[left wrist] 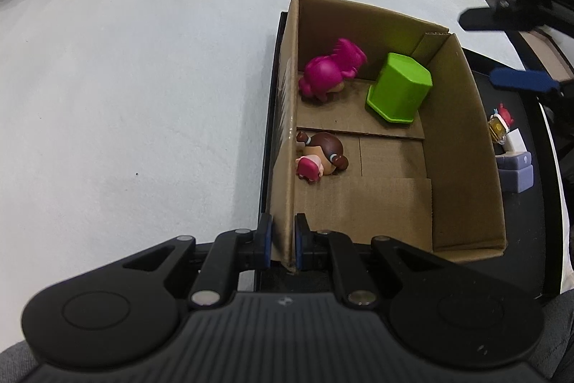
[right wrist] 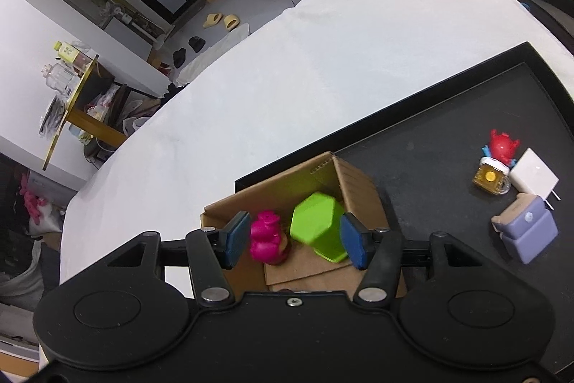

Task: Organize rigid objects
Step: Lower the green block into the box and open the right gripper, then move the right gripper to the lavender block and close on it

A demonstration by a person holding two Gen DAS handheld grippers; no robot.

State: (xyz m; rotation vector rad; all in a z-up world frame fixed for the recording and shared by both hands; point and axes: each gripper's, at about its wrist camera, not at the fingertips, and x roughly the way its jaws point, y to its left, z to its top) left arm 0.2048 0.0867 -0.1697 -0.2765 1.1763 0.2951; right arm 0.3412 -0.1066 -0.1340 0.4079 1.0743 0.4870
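Steadying cardboard box (left wrist: 462,131) — left tool (left wrist: 283,239) clamped on its near wall; right tool (right wrist: 294,241) apart, empty, above green cup (right wrist: 317,227) — remaining figurines to its right.

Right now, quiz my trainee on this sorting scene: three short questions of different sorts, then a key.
1. True or false: the left gripper is shut on the cardboard box wall.
2. Multiple choice: how many things lie inside the box? A) one B) three C) five
3. Name one thing on the black tray outside the box.

Key:
1. True; its jaws pinch the near left wall.
2. B: the magenta figure, the green cup lying tipped, and the brown-haired doll.
3. Any of: the red figure, the white charger, the lilac block.
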